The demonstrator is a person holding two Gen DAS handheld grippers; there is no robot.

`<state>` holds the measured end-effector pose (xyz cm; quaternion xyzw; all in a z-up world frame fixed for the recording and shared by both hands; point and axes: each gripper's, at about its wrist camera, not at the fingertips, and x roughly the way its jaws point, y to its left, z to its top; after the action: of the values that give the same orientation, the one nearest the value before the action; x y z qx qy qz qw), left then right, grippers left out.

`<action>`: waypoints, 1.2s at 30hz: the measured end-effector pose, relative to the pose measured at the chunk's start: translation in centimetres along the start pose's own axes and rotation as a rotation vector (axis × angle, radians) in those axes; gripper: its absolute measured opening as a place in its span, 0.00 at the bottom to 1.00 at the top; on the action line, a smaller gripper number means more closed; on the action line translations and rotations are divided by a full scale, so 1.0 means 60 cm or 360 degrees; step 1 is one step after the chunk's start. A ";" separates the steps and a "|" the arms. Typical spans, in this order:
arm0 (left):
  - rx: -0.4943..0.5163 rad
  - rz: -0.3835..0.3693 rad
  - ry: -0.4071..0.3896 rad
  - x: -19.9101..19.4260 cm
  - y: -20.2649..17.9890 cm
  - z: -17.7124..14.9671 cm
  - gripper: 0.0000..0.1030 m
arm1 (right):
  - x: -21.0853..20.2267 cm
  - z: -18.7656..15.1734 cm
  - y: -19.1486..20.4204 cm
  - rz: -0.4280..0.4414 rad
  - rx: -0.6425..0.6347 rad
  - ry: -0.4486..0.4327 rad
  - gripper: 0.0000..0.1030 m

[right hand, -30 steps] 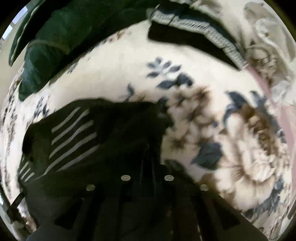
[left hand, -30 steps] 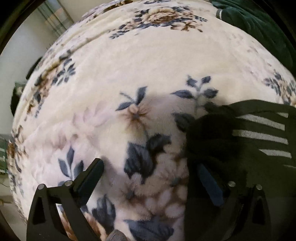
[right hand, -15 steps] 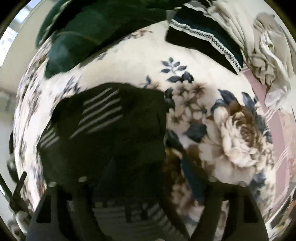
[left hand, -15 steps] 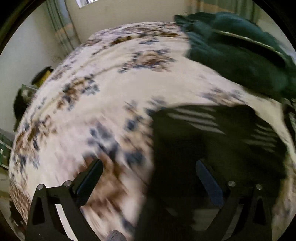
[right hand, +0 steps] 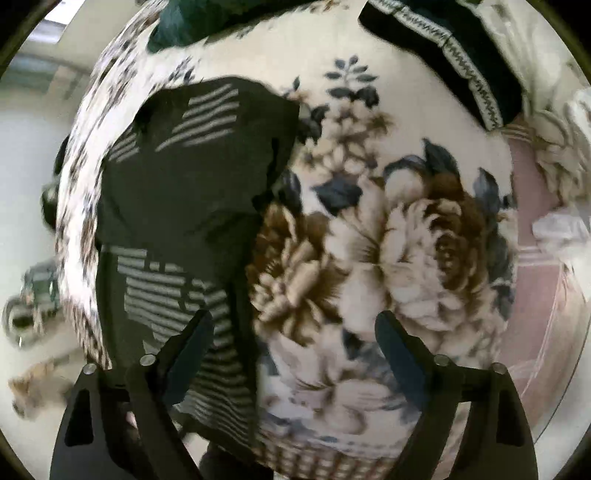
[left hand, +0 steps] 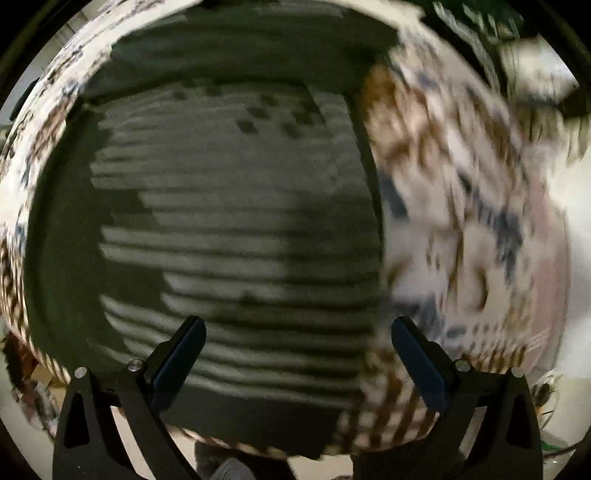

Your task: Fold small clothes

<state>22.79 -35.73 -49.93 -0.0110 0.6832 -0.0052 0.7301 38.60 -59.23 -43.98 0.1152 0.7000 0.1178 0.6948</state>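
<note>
A black garment with grey stripes (left hand: 240, 221) lies flat on a floral blanket (left hand: 461, 221) and fills most of the blurred left wrist view. My left gripper (left hand: 297, 343) hangs open above it, pointing straight down, with nothing between its fingers. In the right wrist view the same garment (right hand: 192, 177) lies partly folded at the left of the blanket (right hand: 406, 240). My right gripper (right hand: 295, 339) is open and empty above the garment's right edge. Its left finger is over the striped part and its right finger over the flowers.
A dark green cloth (right hand: 192, 22) lies at the far side of the bed. A dark cloth with white patterned trim (right hand: 461, 62) and pale crumpled fabric (right hand: 554, 147) lie at the upper right, beside a pink sheet (right hand: 535, 258). The bed's edge and the floor show at the left.
My right gripper, shut on the garment a second ago, has opened, let go and lifted. My left gripper has swept quickly sideways from the bare blanket to over the garment.
</note>
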 end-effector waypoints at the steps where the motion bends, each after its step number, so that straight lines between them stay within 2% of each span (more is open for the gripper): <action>1: 0.0042 0.0090 -0.0003 0.018 -0.027 -0.020 1.00 | 0.003 0.005 -0.010 0.0027 -0.0037 0.0023 0.85; 4: 0.0073 0.0175 0.0050 0.062 -0.066 -0.047 1.00 | 0.010 0.028 -0.034 0.0093 -0.0091 0.0025 0.85; 7: 0.0045 0.0230 0.0090 0.096 -0.080 -0.053 1.00 | 0.034 0.076 -0.043 0.0166 -0.0104 -0.0005 0.85; 10: -0.0003 0.0268 0.0054 0.106 -0.076 -0.044 1.00 | 0.084 0.150 -0.044 0.0273 -0.0102 -0.0008 0.85; 12: -0.0049 0.0278 0.0008 0.104 -0.071 -0.035 0.99 | 0.117 0.188 -0.043 0.0295 -0.0056 -0.0004 0.85; 13: -0.0068 0.0285 -0.0021 0.101 -0.068 -0.032 0.92 | 0.134 0.208 -0.045 0.0317 -0.0016 -0.0002 0.85; 14: -0.0079 0.0273 -0.0058 0.097 -0.068 -0.029 0.75 | 0.152 0.230 -0.048 0.0348 0.0034 -0.0005 0.85; 15: -0.0078 0.0268 -0.0078 0.096 -0.070 -0.026 0.65 | 0.168 0.247 -0.052 0.0376 0.0098 -0.0005 0.85; 16: -0.0072 0.0277 -0.0102 0.092 -0.075 -0.022 0.42 | 0.177 0.256 -0.053 0.0406 0.0140 -0.0007 0.81; 17: -0.0060 0.0293 -0.0122 0.086 -0.077 -0.019 0.17 | 0.183 0.266 -0.050 0.0470 0.0162 -0.0021 0.73; 18: -0.0061 0.0299 -0.0144 0.078 -0.078 -0.014 0.07 | 0.185 0.273 -0.041 0.0492 0.0151 -0.0039 0.44; 19: -0.0091 0.0282 -0.0181 0.065 -0.073 -0.011 0.05 | 0.184 0.277 -0.035 0.0489 0.0146 -0.0041 0.10; 24: -0.0278 0.0243 -0.0340 -0.023 -0.009 -0.011 0.04 | 0.153 0.288 0.017 0.0363 0.0140 -0.0014 0.08; 30: -0.0530 0.0190 -0.0490 -0.133 0.132 -0.018 0.04 | 0.069 0.306 0.126 0.0268 0.0039 -0.0031 0.07; 36: -0.0746 0.0065 -0.0521 -0.140 0.277 -0.015 0.04 | 0.018 0.349 0.275 0.0144 -0.0067 -0.0081 0.07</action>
<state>21.22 -18.96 -41.97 -0.1662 0.5389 0.1694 0.8082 59.48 -43.16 -39.77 0.1351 0.6735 0.1610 0.7087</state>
